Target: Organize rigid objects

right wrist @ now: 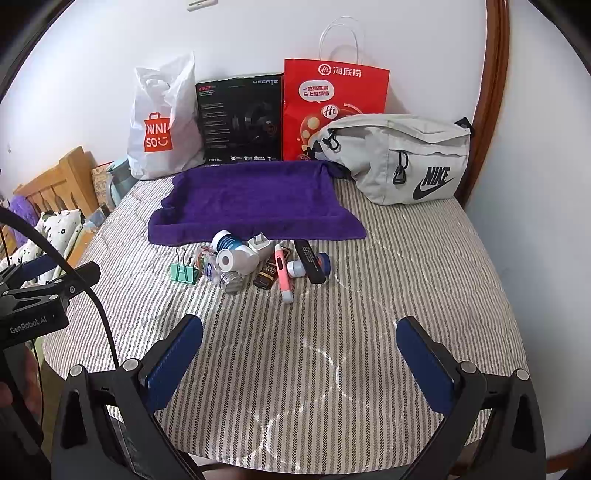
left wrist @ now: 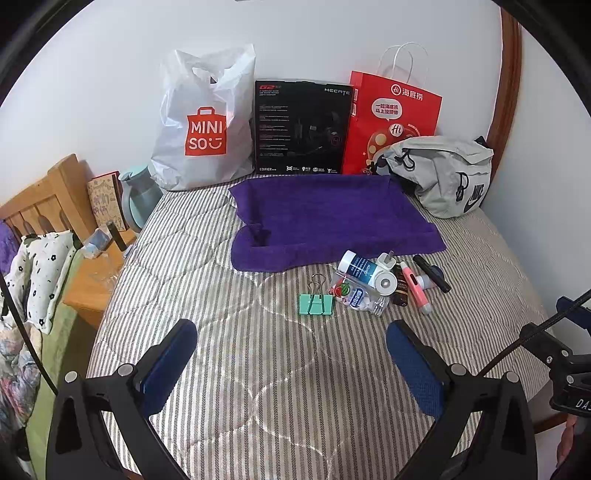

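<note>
Left wrist view: the left tool (left wrist: 291, 343) hangs released over a grey-striped quilted bed (left wrist: 258, 369); a mint-green metal binder clip (left wrist: 316, 302) lies just beside the small clutter below a purple terry towel (left wrist: 325, 214). A wooden nightstand (left wrist: 92, 280) stands left.

Right wrist view: the right tool (right wrist: 299, 341) gapes, empty; a white plastic Miniso bag (right wrist: 162, 122), black headset box (right wrist: 240, 122), red paper bag (right wrist: 332, 99) and grey Nike pouch (right wrist: 402, 158) line the white wall (right wrist: 258, 33).

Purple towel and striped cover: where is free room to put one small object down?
The purple towel is bare all over. The striped cover is free right of the clutter pile and in front of it, toward both open grippers. Between the binder clip and black case it is crowded.
</note>
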Available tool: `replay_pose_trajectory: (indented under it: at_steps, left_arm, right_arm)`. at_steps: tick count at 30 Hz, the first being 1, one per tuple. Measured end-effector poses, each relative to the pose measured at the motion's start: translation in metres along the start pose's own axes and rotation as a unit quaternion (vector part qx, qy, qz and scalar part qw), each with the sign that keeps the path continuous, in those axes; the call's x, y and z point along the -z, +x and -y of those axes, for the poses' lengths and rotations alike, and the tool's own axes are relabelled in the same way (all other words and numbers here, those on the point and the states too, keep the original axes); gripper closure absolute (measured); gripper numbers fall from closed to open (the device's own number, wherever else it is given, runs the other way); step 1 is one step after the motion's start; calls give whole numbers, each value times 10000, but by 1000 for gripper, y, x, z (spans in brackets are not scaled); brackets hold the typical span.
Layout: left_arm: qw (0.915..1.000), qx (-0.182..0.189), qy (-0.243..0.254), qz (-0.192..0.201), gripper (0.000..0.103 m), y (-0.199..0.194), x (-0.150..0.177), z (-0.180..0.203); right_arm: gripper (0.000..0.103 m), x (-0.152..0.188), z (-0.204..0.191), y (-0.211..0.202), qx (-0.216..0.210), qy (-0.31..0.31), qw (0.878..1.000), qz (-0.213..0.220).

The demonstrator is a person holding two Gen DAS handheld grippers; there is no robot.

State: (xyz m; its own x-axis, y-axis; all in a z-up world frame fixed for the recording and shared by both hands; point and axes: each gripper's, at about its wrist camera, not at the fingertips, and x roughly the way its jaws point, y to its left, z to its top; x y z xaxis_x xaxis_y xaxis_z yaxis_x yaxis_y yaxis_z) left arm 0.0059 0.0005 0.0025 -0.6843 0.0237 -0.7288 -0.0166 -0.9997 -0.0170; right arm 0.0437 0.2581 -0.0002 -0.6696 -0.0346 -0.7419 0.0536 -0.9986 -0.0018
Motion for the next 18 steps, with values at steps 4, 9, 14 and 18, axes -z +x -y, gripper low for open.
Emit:
replay_pose_trajectory:
  at_steps: [4, 9, 14, 18]
  left_arm:
    - [10000, 9, -10, 5, 0, 0, 1, 0]
    - [10000, 30, 0, -3, 0, 0, 0, 0]
    - [10000, 30, -3, -7, 0, 0, 0, 0]
    - [10000, 36, -3, 0, 0, 0, 0, 0]
  right_arm:
    - [0, 0, 0, -1, 0, 4, 10000, -14]
    - [0, 0, -1, 0, 31, -13, 10000, -24]
    - [0, 0, -1, 0, 31, -5, 10000, -35]
    - [0, -1, 0, 2, 32, -10, 10000, -53]
